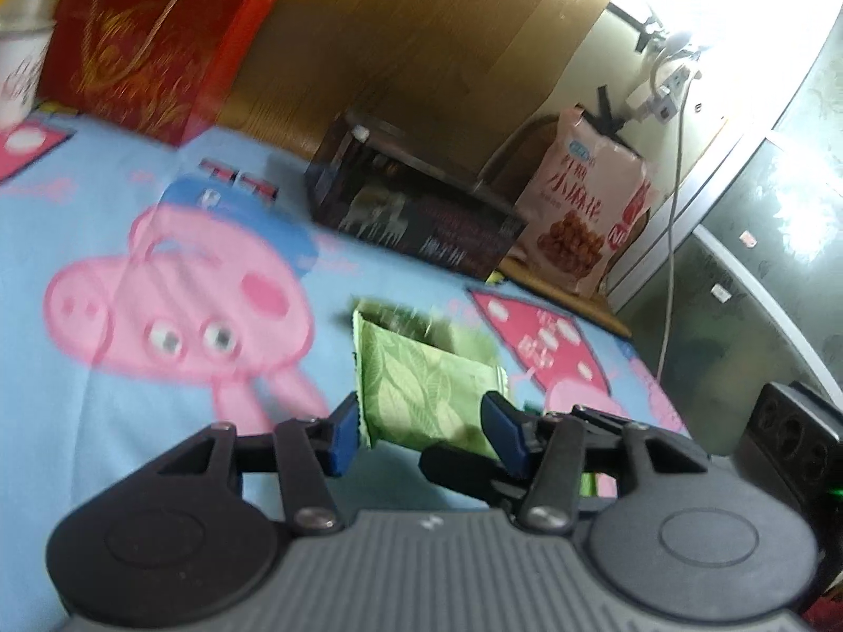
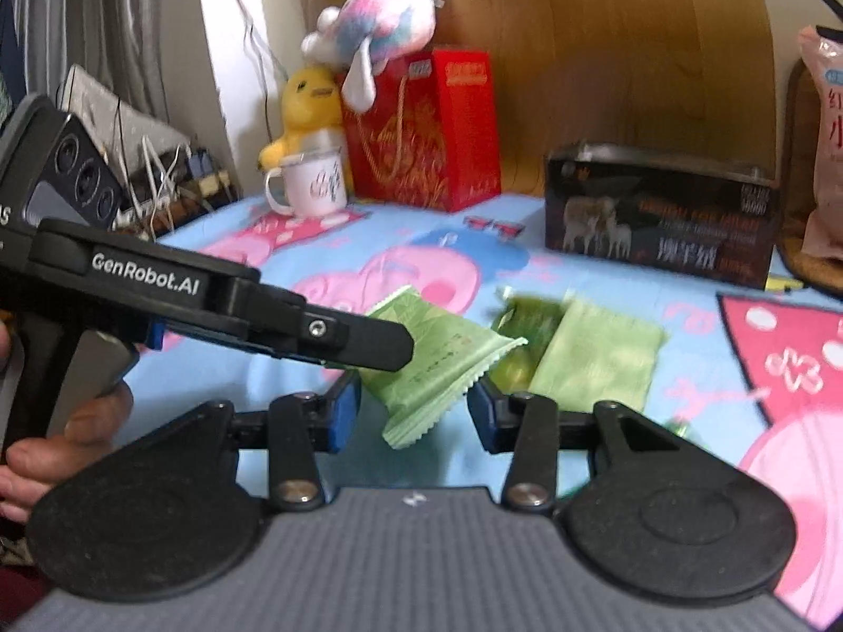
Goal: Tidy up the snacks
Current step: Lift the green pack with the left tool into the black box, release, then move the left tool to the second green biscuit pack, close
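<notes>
The step in hand looks like the picking up of one snack from the bed: the left hand-held gripper [image 1: 424,429] has a light green snack packet [image 1: 421,389] between its blue pads, which press on the two sides of the packet, so it is closed on it. In the right wrist view this same packet [image 2: 437,363] hangs from the tip of the left hand-held gripper [image 2: 379,350], which comes in from the left, with a person's hand [image 2: 63,437] on its handle. The packet seems to be a little above the blue cartoon bed sheet [image 2: 295,384], but the blur makes this uncertain. The right hand-held gripper [image 2: 413,416] is partly open and holds nothing; the packet's lower end is just in front of its pads and does not touch them. More green packets [image 2: 595,353] lie on the sheet to the right. A dark box [image 1: 416,210] stands at the far side of the bed, near the wooden headboard. I judge that the next move calls for carrying the held packet to its place, perhaps this box, while the grip is kept firm, because the wrapper is thin and slippery.
</notes>
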Motion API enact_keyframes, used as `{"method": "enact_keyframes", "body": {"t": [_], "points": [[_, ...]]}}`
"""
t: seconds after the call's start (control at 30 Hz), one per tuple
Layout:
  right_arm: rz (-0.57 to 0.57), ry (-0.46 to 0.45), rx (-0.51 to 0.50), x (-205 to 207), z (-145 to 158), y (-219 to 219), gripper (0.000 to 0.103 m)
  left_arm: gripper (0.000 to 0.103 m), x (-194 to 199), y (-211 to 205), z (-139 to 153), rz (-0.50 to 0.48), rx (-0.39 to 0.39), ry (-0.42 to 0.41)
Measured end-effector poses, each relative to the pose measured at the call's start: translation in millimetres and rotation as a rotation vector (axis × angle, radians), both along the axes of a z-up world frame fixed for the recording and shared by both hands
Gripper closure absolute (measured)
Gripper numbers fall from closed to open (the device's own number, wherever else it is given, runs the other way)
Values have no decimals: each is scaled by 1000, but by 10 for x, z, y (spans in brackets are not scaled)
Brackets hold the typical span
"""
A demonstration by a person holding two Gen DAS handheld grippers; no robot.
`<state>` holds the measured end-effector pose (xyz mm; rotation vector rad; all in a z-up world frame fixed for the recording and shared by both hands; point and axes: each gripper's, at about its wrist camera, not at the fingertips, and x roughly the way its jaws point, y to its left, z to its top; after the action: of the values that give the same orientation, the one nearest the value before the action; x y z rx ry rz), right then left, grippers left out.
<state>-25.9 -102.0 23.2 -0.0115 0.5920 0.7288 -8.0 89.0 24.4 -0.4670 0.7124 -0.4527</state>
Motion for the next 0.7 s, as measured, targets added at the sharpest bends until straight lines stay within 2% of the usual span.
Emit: {"method": "enact_keyframes", "body": {"t": [0.17, 0.37, 0.5, 0.57, 0.63, 0.7], "points": [[-48, 13, 66, 412, 193, -157, 56, 55, 466, -148, 263, -17, 22, -40], [-104, -101, 46, 1008, 483, -254, 56, 55, 1220, -394, 588, -5, 70, -133], [-155, -87, 64, 1577, 500, -316, 54, 52, 1775, -486, 579, 30, 78, -140], [-205, -93, 41, 1791, 454, -329, 52, 43, 1998, -533, 523, 62, 106, -134], [-258, -85, 28, 1933, 392, -354, 52, 42, 2108, -553, 468, 88, 135, -125], [-286, -55, 58, 1969, 348, -448, 52, 42, 2070, -484, 439, 75, 100, -121]]}}
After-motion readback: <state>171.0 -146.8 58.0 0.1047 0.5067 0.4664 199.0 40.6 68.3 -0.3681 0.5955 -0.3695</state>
